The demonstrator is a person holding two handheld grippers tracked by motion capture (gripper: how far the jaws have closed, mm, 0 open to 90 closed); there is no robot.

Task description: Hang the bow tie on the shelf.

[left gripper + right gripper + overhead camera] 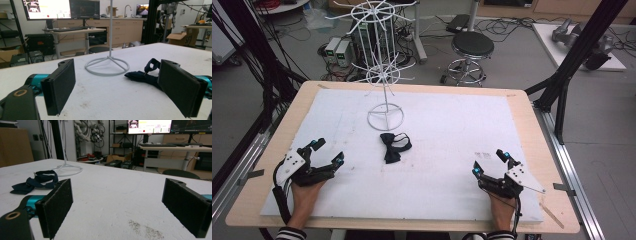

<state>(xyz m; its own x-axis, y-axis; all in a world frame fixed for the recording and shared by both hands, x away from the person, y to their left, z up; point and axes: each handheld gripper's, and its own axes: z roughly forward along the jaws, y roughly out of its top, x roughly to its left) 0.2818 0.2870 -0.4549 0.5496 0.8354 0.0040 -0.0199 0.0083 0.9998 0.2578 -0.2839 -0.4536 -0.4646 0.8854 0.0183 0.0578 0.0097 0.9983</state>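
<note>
1. Fabric is the whole story: the dark navy bow tie (pixel 394 145) lies flat on the white-covered desk (pixel 452 150), just in front of the ring base of the white wire display stand (pixel 385 112) and apart from it.
2. It looks light and limp, so I'd expect it to sag and fold once lifted, with nothing in it to break.
3. Its neck strap (pixel 151 65) loops up beside the bow; that loop would likely snag or trail if only a wing were pinched.
4. The knot at the middle, where the cloth bunches thickest, seems the best place to take hold; a wing edge is thin and could slip from the pads.
5. Left tool (pixel 323 156) rests on the near left of the desk, jaws wide apart and empty, with the bow tie ahead toward its right jaw.
6. Right tool (pixel 492 165) rests at the near right, jaws also spread wide with nothing between them, well away from the tie.
</note>
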